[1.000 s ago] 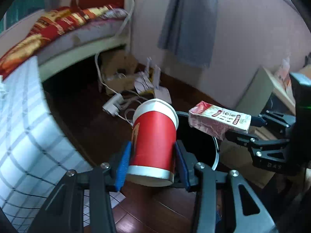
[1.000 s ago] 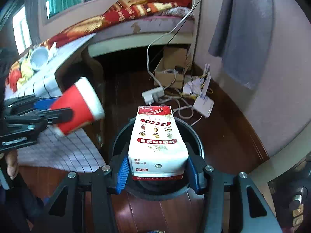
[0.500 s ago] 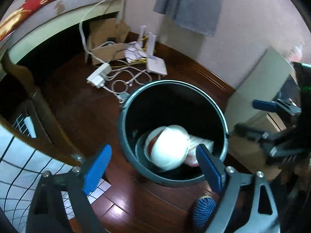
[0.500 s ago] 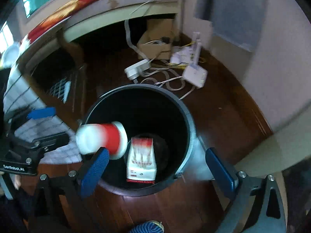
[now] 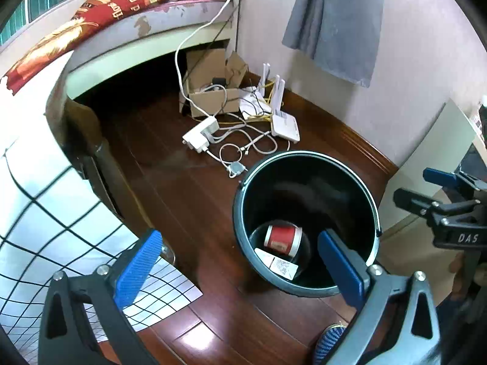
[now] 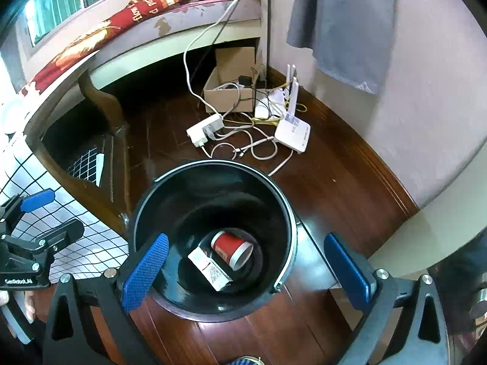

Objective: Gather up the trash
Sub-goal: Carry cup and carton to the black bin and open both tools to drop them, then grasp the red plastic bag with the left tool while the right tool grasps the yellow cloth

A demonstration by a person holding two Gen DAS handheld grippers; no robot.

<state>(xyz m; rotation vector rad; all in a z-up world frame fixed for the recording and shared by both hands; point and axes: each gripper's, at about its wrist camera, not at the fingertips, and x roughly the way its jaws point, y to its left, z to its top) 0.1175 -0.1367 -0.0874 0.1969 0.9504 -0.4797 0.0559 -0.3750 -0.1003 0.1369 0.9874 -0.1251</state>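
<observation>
A black trash bucket (image 5: 240, 210) (image 6: 292, 213) stands on the wooden floor. A red paper cup (image 5: 281, 236) (image 6: 232, 248) lies on its side at the bottom, next to a white milk carton (image 5: 278, 264) (image 6: 210, 269). My left gripper (image 5: 240, 261) is open and empty above the bucket's left rim. My right gripper (image 6: 246, 264) is open and empty above the bucket. Each gripper shows in the other's view, the right one (image 5: 441, 188) and the left one (image 6: 48, 210).
A table with a white grid cloth (image 5: 36, 228) (image 6: 88, 164) stands left of the bucket. A cardboard box (image 5: 213, 97), a power strip (image 5: 201, 133), cables and a white router (image 5: 284, 123) lie on the floor behind. A pale cabinet (image 5: 432, 152) stands to the right.
Both grippers opened and let go of the cup and the carton, which dropped into the bucket and now lie at its bottom. Both grippers pulled back slightly.
</observation>
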